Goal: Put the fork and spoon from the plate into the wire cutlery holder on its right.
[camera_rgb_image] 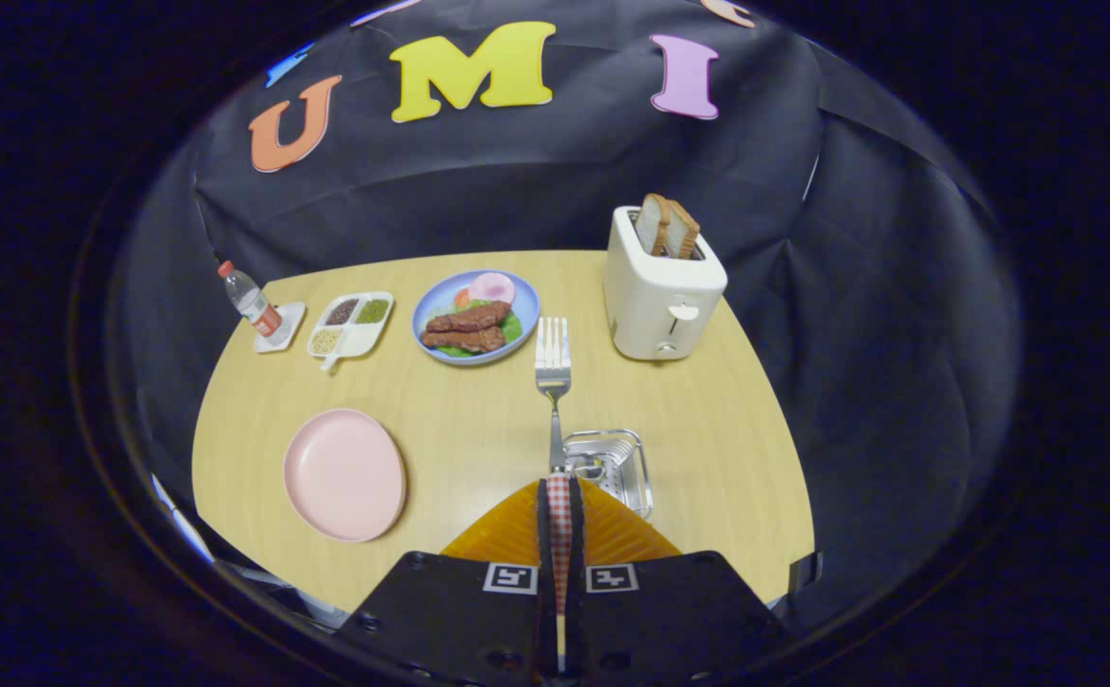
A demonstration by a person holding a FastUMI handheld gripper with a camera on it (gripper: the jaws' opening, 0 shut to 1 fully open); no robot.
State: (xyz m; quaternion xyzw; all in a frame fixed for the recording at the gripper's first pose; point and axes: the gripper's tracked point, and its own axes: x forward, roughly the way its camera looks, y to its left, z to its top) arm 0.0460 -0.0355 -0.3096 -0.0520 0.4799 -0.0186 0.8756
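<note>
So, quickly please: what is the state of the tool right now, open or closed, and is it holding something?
Tool: closed on the fork, both fingers pressing its checked handle, tines pointing ahead, beside the wire cutlery holder.

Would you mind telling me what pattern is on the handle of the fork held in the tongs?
Red-and-white checks on the fork handle, best seen in the gripper view.

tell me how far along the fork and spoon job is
The pink plate is bare, so both pieces are off it. The gripper is shut on the fork, held above the table. The fork still has to go into the wire cutlery holder; whether the spoon is inside is unclear.
</note>
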